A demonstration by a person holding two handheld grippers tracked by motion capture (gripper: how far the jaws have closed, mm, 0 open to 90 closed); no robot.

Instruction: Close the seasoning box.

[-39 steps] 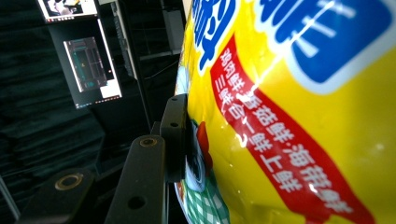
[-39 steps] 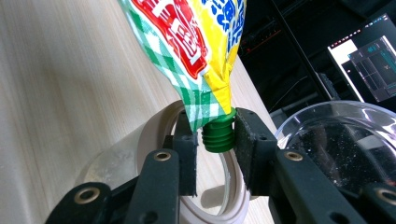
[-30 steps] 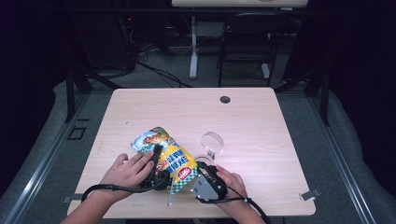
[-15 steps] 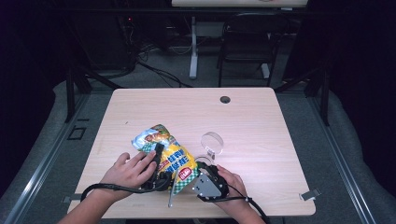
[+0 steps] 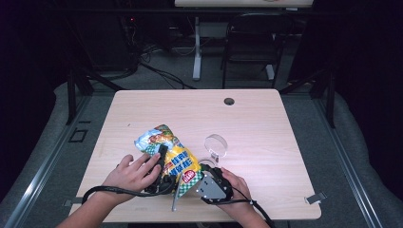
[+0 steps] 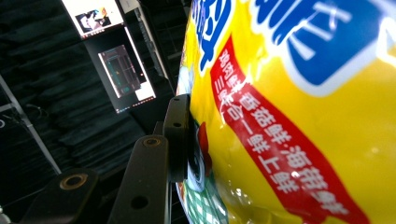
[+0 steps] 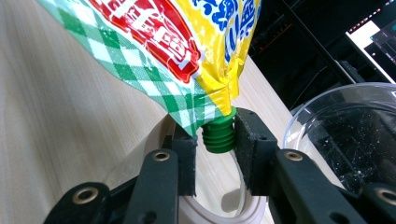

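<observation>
A yellow snack bag (image 5: 167, 151) with green checks lies near the table's front edge. My left gripper (image 5: 161, 159) is shut on the bag (image 6: 289, 116) at its middle. One black finger (image 6: 178, 135) presses the foil, and the bag hides the other. At the bag's lower corner (image 7: 163, 42) a green ribbed cap (image 7: 218, 135) sticks out. My right gripper (image 7: 219, 139) is shut on this cap, a pad on each side. From above, the right gripper (image 5: 196, 175) sits at the bag's near end, the hand behind it.
A clear glass bowl (image 5: 216, 144) stands just right of the bag and close to the right gripper (image 7: 345, 135). A white ring (image 7: 233, 205) lies on the wooden table (image 5: 266, 123) under the jaws. A dark cable hole (image 5: 229, 101) is at the back.
Nearly nothing: both hands hold their places on the bag. The right gripper has turned a little, so its grey plate shows more.
</observation>
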